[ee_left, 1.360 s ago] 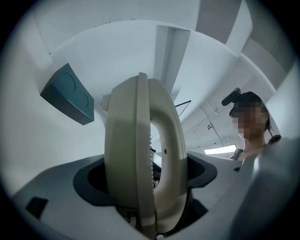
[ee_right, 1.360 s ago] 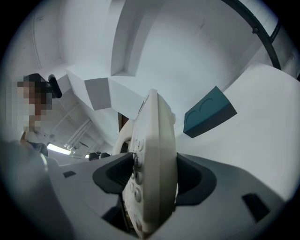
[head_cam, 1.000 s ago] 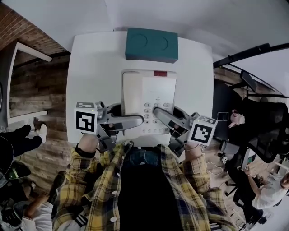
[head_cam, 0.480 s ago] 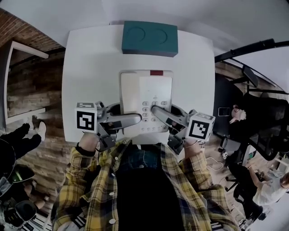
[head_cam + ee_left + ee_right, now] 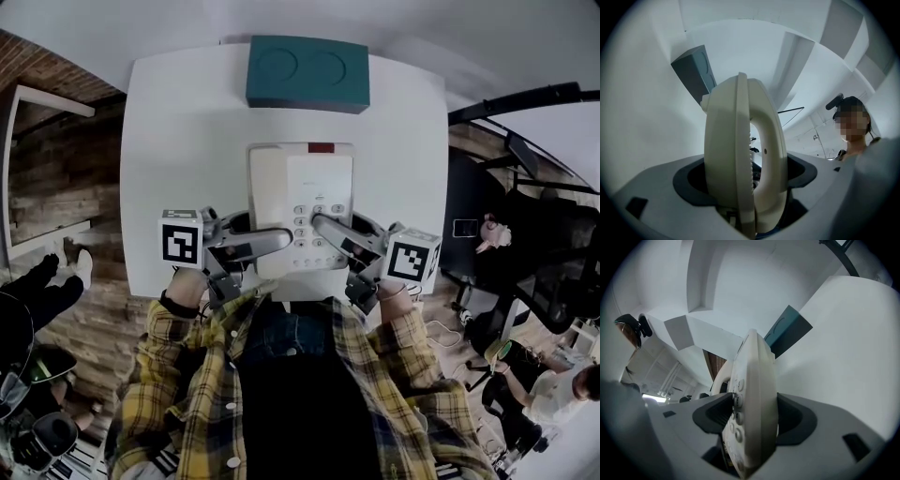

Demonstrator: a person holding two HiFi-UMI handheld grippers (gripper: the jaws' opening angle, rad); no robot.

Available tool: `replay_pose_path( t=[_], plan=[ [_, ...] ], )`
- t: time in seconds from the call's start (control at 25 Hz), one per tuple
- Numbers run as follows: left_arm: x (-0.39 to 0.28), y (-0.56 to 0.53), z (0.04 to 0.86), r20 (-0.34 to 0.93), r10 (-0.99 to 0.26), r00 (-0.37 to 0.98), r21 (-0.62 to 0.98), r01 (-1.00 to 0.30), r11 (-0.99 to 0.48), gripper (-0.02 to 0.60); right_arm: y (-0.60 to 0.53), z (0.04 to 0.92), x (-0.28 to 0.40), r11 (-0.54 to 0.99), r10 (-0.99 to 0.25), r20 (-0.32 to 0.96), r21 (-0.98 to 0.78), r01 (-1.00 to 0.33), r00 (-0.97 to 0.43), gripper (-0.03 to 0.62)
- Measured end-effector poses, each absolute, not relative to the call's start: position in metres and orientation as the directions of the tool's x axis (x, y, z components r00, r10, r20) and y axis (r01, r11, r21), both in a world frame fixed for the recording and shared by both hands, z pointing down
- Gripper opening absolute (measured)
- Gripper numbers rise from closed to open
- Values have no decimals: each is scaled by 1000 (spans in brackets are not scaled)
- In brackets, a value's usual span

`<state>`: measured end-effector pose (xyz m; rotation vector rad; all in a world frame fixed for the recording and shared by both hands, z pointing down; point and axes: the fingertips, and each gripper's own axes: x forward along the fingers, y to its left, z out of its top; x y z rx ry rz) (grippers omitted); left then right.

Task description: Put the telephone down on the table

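Compared with one second ago, almost nothing has moved: both grippers keep the same hold on the telephone point(image 5: 300, 183), and the whole group sits only slightly farther left in the head view.

At the left, I hold the left gripper point(image 5: 277, 241) with its left marker cube point(image 5: 181, 239) over the near left part of the white surface point(image 5: 187, 141). Its jaws reach in from the left and are closed on the telephone's near left side. In the left gripper view, the left gripper point(image 5: 745, 182) has one grey jaw against each face of the telephone point(image 5: 724, 154), which stands edge-on between them. The arched handset point(image 5: 769, 150) lies on the side of the right-hand jaw.

In the middle, the telephone lies flat with its keypad point(image 5: 304, 223) up, over the near half of the surface. Its red strip point(image 5: 320, 148) is at the far edge. I cannot tell whether the base touches the surface. A teal box point(image 5: 305, 73) rests at the far edge of the surface, apart from the telephone.

At the right, the right gripper point(image 5: 324, 226) reaches in across the keypad from the near right. Its right marker cube point(image 5: 412, 260) is over the near right part of the surface. In the right gripper view, the right gripper point(image 5: 754, 422) is clamped on the telephone point(image 5: 759, 380), with the buttons facing the left-hand jaw.
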<state>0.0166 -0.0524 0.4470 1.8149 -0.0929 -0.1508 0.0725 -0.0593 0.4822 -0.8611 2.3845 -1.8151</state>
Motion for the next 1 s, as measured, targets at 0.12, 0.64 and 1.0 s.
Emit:
replay_pose_path(
  t=[0.12, 0.64, 1.0],
  plan=[
    [19, -63, 458, -48, -144, 988, 976, 15, -218, 397, -68, 495, 77, 134, -429, 344, -890, -436, -835, 262],
    [22, -66, 488, -27, -157, 987, 990, 4, -144, 397, -68, 532, 83, 93, -423, 347, -902, -421, -837, 264],
    [22, -76, 508, -18, -155, 988, 996, 4, -94, 397, -80, 540, 77, 71, -424, 349, -907, -415, -836, 265]
  ],
)
